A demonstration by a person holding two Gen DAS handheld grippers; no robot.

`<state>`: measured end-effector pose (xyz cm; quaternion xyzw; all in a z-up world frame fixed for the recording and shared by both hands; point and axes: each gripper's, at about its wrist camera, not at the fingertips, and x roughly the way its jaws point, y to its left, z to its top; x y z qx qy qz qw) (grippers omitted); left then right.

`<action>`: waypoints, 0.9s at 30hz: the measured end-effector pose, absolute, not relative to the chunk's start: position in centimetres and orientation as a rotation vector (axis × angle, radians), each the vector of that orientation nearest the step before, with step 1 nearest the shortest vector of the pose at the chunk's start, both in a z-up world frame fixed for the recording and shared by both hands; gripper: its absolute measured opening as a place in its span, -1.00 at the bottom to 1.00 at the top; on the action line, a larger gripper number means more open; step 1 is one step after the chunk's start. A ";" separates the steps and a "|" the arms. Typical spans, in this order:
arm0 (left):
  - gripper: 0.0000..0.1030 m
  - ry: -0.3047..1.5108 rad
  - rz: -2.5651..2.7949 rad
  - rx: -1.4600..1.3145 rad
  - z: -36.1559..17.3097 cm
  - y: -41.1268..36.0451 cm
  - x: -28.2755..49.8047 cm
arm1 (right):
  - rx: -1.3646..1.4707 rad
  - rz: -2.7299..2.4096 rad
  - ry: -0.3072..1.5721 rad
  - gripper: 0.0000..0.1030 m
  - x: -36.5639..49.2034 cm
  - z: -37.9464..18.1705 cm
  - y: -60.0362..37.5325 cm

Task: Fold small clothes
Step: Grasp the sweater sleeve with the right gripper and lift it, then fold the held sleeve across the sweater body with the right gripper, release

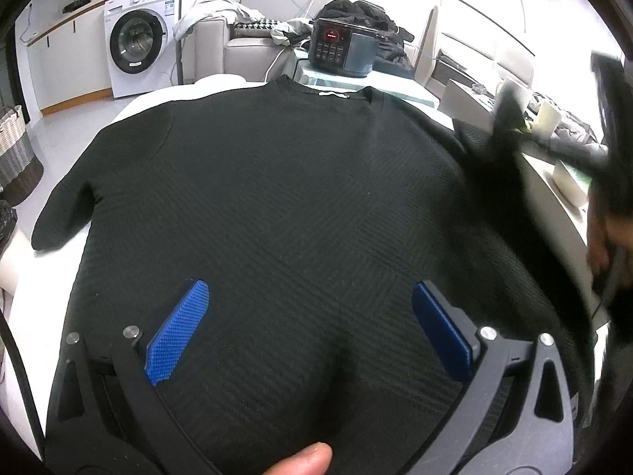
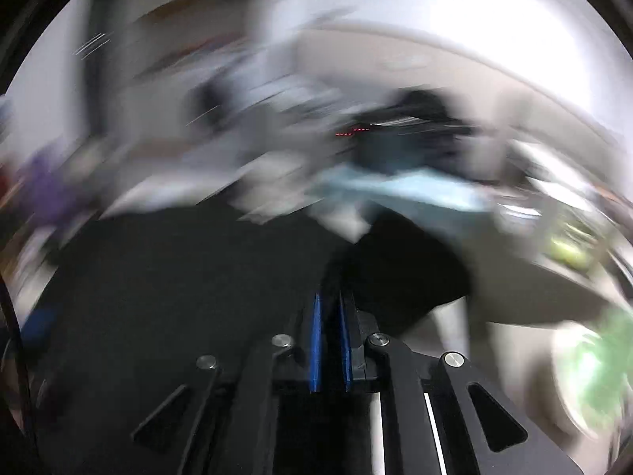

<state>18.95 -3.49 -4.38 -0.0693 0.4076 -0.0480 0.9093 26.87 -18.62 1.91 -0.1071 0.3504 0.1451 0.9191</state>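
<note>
Left wrist view, far left: woven basket (image 1: 14,146) on the floor; washing machine (image 1: 138,41) against the wall behind it
Left sleeve: left sleeve (image 1: 65,198) of the black sweater (image 1: 277,206) lies flat and stretched out on the white table (image 1: 35,316)
Sweater: spread front-up over the table, collar (image 1: 324,93) at the far edge, hem toward the camera
Left gripper: left gripper (image 1: 310,326) hovers low over the hem; blue pads (image 1: 178,332) spread wide, nothing pinched between them; a fingertip (image 1: 304,461) shows at the bottom edge
Behind the collar: dark cooker (image 1: 340,49) with a red display, on a glass-topped stand
Right sleeve: right sleeve (image 1: 490,146) lifted off the table, bunched and blurred
Right wrist view: heavily motion-blurred; right gripper (image 2: 331,304) has its blue pads pressed almost together; black sweater cloth (image 2: 395,273) rises from between them, so it pinches the sleeve; the rest of the sweater lies dark to its left
</note>
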 end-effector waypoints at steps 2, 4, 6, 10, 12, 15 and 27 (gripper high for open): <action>0.98 0.845 -0.096 -0.150 -4.4 -3.5 19.0 | -0.207 0.448 0.861 -0.74 26.0 -0.9 -16.8; 0.98 0.845 -0.095 -0.150 -4.4 -3.5 18.8 | -0.156 0.440 0.941 -0.69 25.3 -2.9 -17.0; 0.98 0.842 -0.097 -0.147 -4.3 -3.6 18.8 | -0.053 0.413 0.946 -0.56 24.9 -3.2 -18.6; 0.98 0.835 -0.101 -0.148 -4.2 -3.8 18.8 | 0.046 0.250 0.890 -0.11 24.8 -2.6 -21.5; 0.98 0.836 -0.098 -0.155 -4.2 -3.8 18.7 | -0.005 0.213 0.908 -0.09 24.9 -3.1 -20.9; 0.98 0.836 -0.094 -0.149 -4.2 -3.7 18.7 | -0.122 0.195 0.922 -0.05 24.8 -4.4 -19.3; 0.98 0.846 -0.076 -0.170 -4.9 -3.2 19.4 | -0.356 -0.100 0.935 -0.81 23.5 -6.1 -23.0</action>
